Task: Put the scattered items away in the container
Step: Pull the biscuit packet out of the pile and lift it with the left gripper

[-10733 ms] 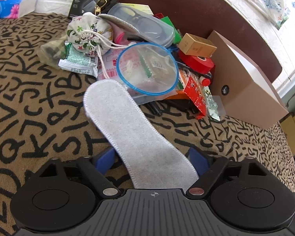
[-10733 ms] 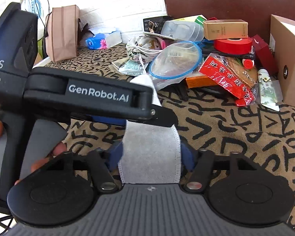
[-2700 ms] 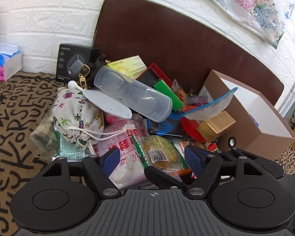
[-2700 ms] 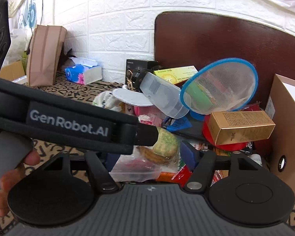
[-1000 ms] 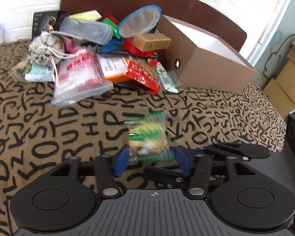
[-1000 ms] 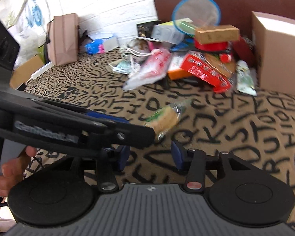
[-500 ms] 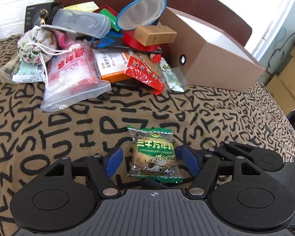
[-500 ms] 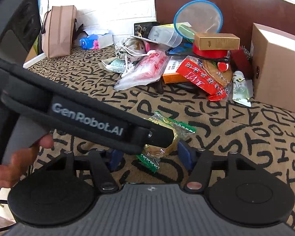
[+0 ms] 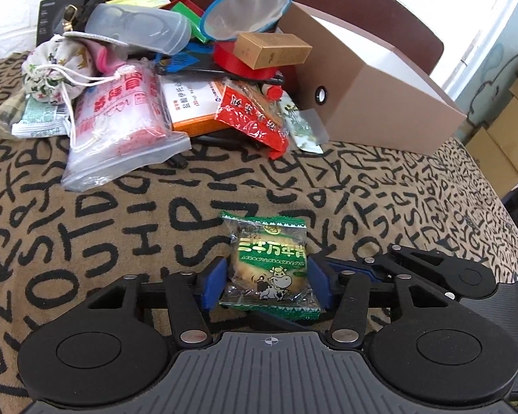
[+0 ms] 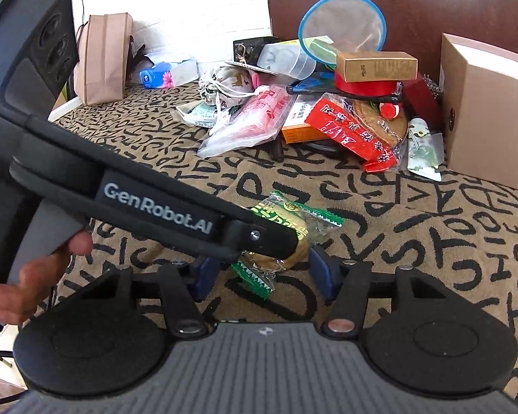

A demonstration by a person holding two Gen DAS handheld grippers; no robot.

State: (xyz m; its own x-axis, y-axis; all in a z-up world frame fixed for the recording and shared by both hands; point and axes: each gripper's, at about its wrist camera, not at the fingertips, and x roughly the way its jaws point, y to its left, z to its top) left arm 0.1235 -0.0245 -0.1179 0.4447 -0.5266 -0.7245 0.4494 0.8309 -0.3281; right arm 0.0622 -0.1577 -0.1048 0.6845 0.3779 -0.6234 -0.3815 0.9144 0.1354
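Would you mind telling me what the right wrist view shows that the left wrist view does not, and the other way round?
Only the right wrist view shows the brown paper bag, the blue tissue pack, and the left gripper's arm lying across the green snack packet. Only the left wrist view shows the packet's printed front between the left gripper fingers, and the box's white inside. Both share the cardboard box, the blue-rimmed strainer and the red packet.

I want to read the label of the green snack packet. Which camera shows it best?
The left wrist view: the green snack packet faces the camera whole, between the left tongs. In the right wrist view, the left tool covers much of it.
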